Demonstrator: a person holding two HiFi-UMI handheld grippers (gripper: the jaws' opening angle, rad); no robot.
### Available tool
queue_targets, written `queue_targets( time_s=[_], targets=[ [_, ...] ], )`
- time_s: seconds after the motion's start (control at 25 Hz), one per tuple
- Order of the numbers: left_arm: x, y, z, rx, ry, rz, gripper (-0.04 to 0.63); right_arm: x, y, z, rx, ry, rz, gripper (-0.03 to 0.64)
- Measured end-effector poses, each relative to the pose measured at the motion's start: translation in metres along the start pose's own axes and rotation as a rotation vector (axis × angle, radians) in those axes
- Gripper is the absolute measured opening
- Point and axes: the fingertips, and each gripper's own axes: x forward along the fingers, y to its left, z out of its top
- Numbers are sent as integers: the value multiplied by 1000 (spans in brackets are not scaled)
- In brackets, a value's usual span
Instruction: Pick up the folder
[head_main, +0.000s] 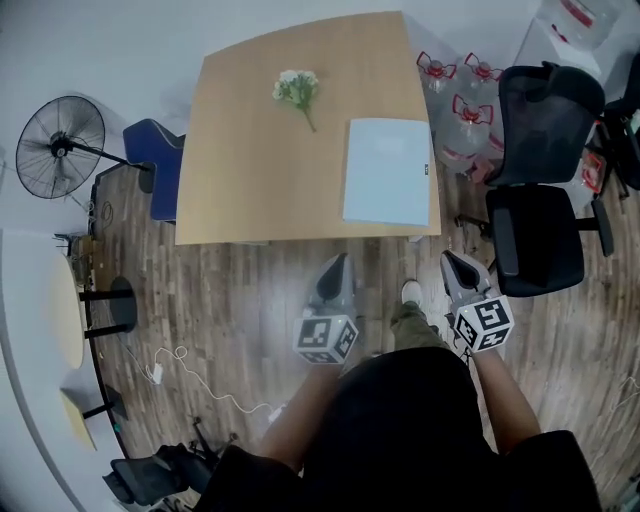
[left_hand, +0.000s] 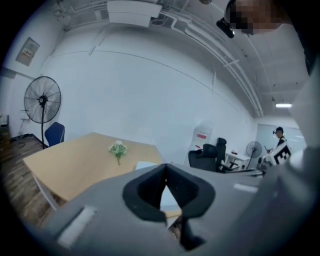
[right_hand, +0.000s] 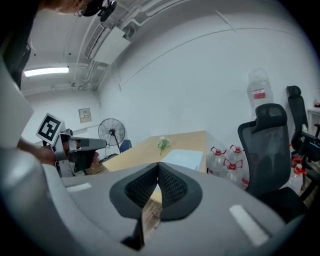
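Folder (left_hand: 144, 164) on table (left_hand: 75, 160), partly hidden behind left gripper (left_hand: 166, 168), right gripper (right_hand: 157, 165) alongside, fingers of both together.

A: How does the claw (left_hand: 166, 166) stand?
B: Jaws pressed together, nothing between them.
A: And beyond it?
B: A wooden bench (left_hand: 75, 160) with flowers (left_hand: 118, 149) on it. The pale folder (left_hand: 146, 165) lies right of them, partly behind the claw.
A: Around that?
B: A fan (left_hand: 42, 99) and a blue chair (left_hand: 54, 134) to the left, a black chair (left_hand: 212, 155) to the right.

Office. Black mesh swivel chairs (head_main: 540, 235), wooden table (head_main: 260, 170) bearing a pale blue folder (head_main: 387, 170). Water-cooler bottles (head_main: 462, 125), pedestal fan (head_main: 60, 147), white walls (left_hand: 150, 90).
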Motion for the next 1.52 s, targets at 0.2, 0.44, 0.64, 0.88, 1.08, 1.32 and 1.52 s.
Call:
queue_targets(
  time_s=[0.2, 0.44, 0.64, 0.88, 1.08, 1.32, 1.52],
  targets=[
    [48, 14, -14, -1, 32, 51, 3, 35, -45, -2, -17, 62, 43, 2],
    [92, 45, -49, -67, 179, 10, 3, 76, -68, -10, 44, 125, 41, 2],
    [116, 81, -74, -57, 253, 28, 3, 112, -78, -28, 38, 181, 3, 2],
    [148, 116, -102, -70, 333, -1, 31, 139, -99, -53, 112, 232, -93, 33],
    [174, 139, -122, -130, 366, -20, 102, 170, -113, -83, 267, 291, -102, 110],
    [207, 155, -157, -228, 458, -44, 250, 201, -122, -125, 422, 372, -113, 249],
    [227, 153, -182, -266, 531, -91, 295, 218, -129, -135, 463, 394, -111, 279]
  ],
)
